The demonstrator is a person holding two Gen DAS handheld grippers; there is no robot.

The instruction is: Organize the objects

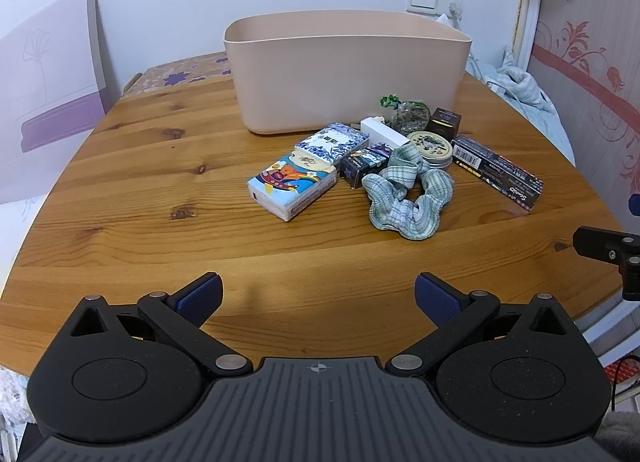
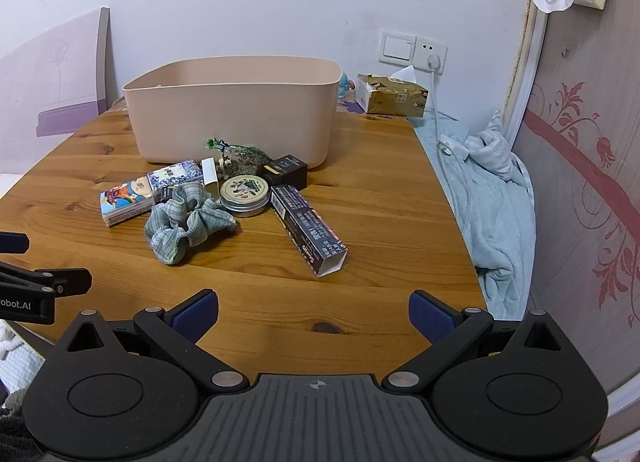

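Left gripper (image 1: pixel 319 298) and right gripper (image 2: pixel 313 314): both spread wide, empty, ribbed blue pads (image 1: pixel 200 296) above the near edge of the knotty pine surface (image 1: pixel 160 190). Smooth beige plastic bin (image 1: pixel 344 70) toward the far edge. Just before it, clustered: glossy tissue packs (image 1: pixel 291 186), crinkled green plaid scrunchie (image 1: pixel 408 192), round metal tin (image 1: pixel 430 146), long dark carton (image 1: pixel 498 172).

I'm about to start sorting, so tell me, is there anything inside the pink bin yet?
Only the upper inside walls of the pink bin show, and they are bare. Its near wall hides the floor in both views, so contents cannot be ruled out.
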